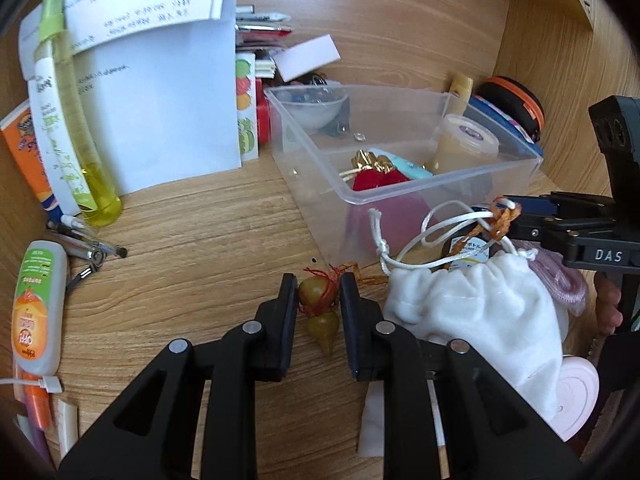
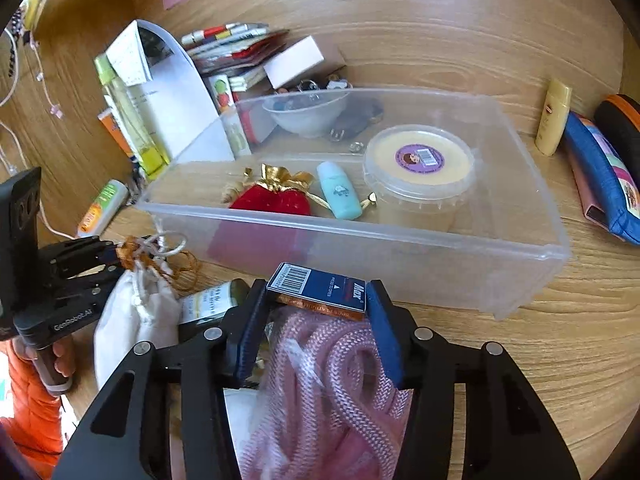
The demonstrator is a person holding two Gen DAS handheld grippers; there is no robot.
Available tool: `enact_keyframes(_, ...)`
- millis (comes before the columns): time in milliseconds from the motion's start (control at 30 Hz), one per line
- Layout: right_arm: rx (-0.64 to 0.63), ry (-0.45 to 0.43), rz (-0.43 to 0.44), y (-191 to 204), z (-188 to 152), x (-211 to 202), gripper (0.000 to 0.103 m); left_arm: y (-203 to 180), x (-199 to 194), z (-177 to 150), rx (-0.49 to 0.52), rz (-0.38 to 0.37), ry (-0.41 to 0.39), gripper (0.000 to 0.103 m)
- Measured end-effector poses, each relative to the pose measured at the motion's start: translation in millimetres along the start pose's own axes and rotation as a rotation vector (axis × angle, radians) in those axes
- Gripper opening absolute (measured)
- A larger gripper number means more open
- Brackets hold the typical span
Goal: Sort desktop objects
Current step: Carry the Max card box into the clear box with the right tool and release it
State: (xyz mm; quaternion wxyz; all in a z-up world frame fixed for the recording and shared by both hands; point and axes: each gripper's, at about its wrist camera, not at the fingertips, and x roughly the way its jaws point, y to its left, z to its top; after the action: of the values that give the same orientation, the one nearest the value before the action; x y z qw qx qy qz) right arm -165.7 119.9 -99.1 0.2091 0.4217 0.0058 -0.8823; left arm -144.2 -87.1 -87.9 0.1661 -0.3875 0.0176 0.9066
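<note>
My left tongs [image 1: 318,300] pinch the gourd charm [image 1: 318,308], my right tongs [image 2: 316,300] the blue box [image 2: 318,290]; the bin [image 2: 360,236] is part-filled, the desk [image 1: 200,240] cluttered.

The dark glass jar with a printed label [image 1: 466,249] is mostly hidden behind the white drawstring cloth pouch [image 1: 472,304]. The coiled pink braided rope [image 2: 332,392] runs off the lower edge. Print on the white paper sheets [image 1: 160,92] is too blurred to read.
</note>
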Motion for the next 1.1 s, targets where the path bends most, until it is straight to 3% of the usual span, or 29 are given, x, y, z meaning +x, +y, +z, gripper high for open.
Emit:
enact_keyframes(367,-0.021,-0.066,0.017,6.5,-2.3,-29.1,0.046,2.6,-33.6,6.7,-0.074,-0.045,-0.108,0.021)
enact_keyframes(1100,-0.007,-0.202,0.04,-5.9,10.6,-74.4,0.046,-27.4,-76.3,56.2,-0.036,-0.128,-0.252,0.021)
